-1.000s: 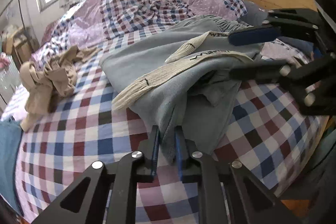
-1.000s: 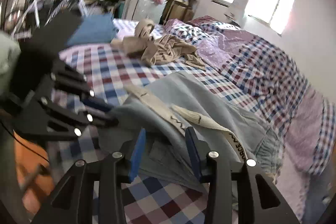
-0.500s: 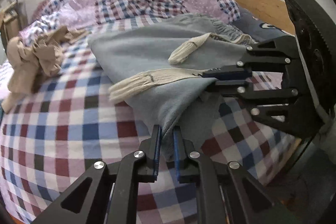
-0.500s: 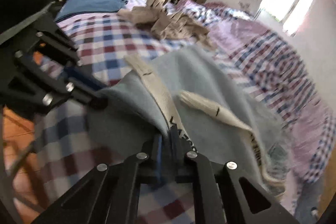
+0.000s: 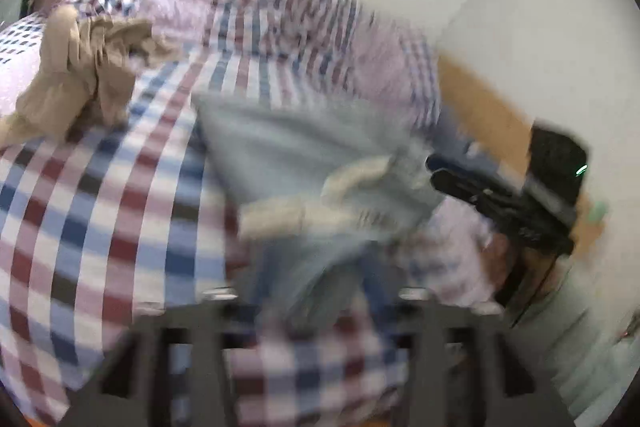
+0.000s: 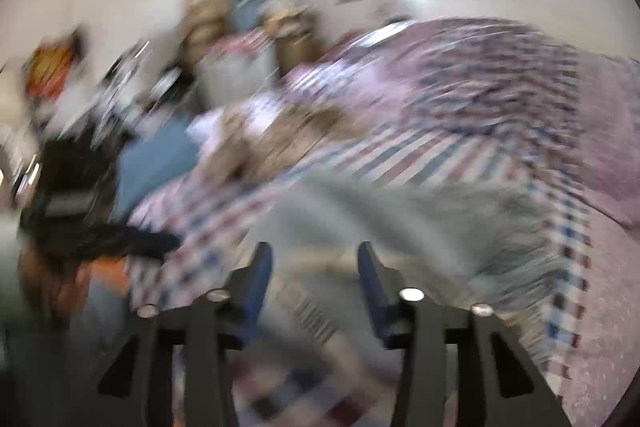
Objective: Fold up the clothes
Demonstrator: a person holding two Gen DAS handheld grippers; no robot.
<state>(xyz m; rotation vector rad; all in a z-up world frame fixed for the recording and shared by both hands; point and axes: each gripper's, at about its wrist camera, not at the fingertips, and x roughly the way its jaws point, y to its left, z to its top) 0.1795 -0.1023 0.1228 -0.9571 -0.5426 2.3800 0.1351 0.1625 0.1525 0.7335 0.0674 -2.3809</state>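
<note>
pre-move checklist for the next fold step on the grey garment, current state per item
1. Right gripper open: ok, blue fingers stand apart with fabric between them.
2. Left gripper state: cannot tell, heavy blur; its fingers look apart.
3. Grey-blue garment on the checked bedspread: ok, lying bunched, not flat.
4. Cream drawstrings tucked away: not ok, loose on top of the fabric.
5. Beige garment out of the fold area: ok, apart to the left.
6. Image sharpness for aiming a grasp: not ok, both views smeared.
</note>
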